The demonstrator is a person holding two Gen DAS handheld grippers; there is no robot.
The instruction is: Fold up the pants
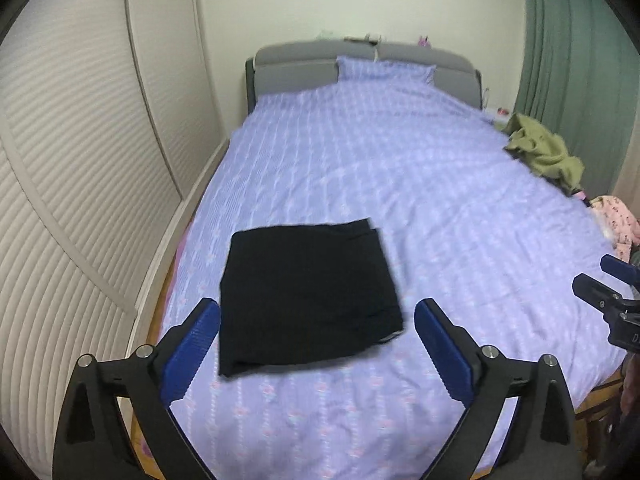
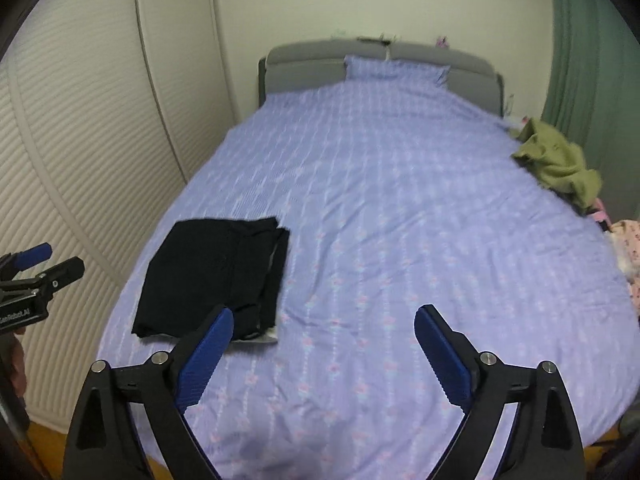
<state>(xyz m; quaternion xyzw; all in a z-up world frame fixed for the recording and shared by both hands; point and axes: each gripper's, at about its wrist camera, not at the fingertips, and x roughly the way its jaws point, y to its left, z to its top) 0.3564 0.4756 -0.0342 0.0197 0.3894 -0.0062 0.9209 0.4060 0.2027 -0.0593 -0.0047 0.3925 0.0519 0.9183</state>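
Observation:
Black pants lie folded into a flat rectangle on the lavender bedspread, near the bed's left front part. They also show in the right wrist view, left of centre. My left gripper is open and empty, held above the pants' near edge. My right gripper is open and empty, above bare bedspread to the right of the pants. Each gripper shows at the edge of the other's view: the right one and the left one.
An olive-green garment and a pink patterned cloth lie at the bed's right edge. A pillow rests against the grey headboard. White slatted closet doors run along the left. A green curtain hangs at right.

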